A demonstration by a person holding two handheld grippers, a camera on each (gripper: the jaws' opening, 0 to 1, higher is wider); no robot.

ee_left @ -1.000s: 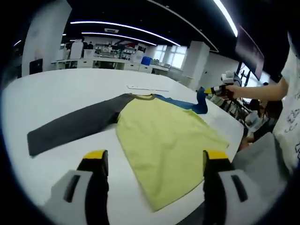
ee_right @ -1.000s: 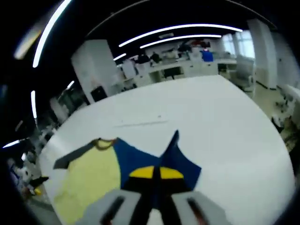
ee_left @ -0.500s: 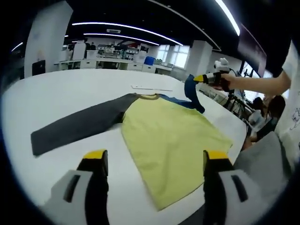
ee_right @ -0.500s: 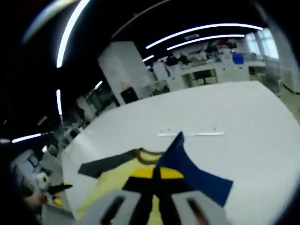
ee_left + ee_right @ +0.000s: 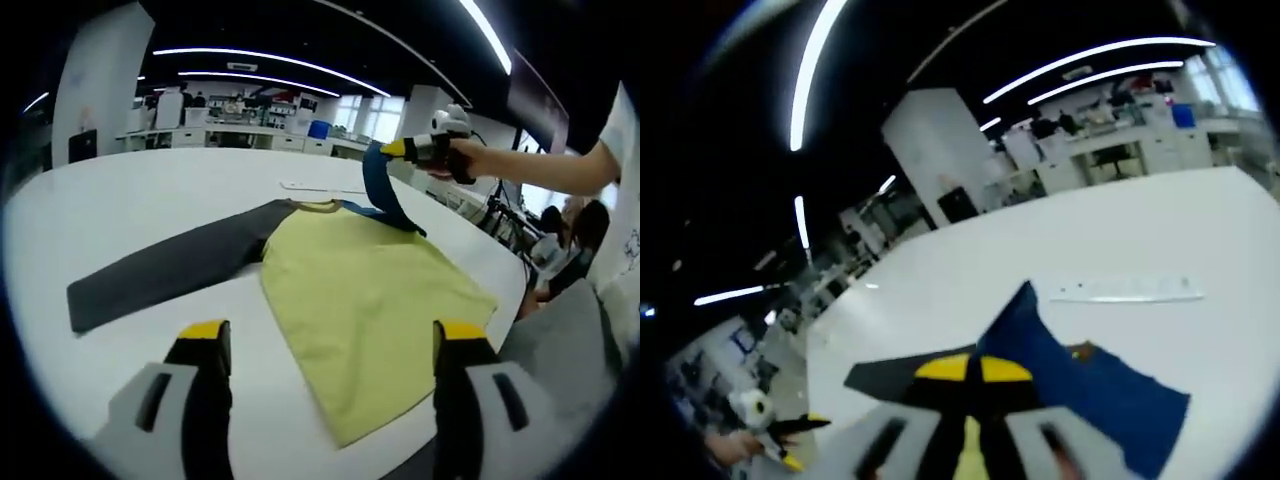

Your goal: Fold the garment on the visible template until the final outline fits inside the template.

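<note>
A long-sleeved shirt lies flat on the white table [image 5: 120, 200]. Its body is yellow [image 5: 370, 290], and a dark grey sleeve [image 5: 170, 265] stretches out to the left. The blue sleeve [image 5: 385, 195] is lifted off the table and arches over the collar, with my right gripper [image 5: 392, 150] shut on its cuff. From the right gripper view the jaws [image 5: 970, 368] pinch that blue sleeve [image 5: 1080, 385], with the grey sleeve [image 5: 895, 375] below. My left gripper [image 5: 332, 340] hovers open over the table's near edge, short of the shirt's hem, holding nothing.
A thin white strip [image 5: 320, 187] lies on the table beyond the collar, also seen as a white strip [image 5: 1125, 290]. A person's arm [image 5: 540, 170] reaches in from the right. The table's edge runs close along the shirt's right side. Desks stand far behind.
My right gripper has carried the blue sleeve up and leftward, from the table's right edge to above the collar. The left gripper has stayed open and nearly still.
</note>
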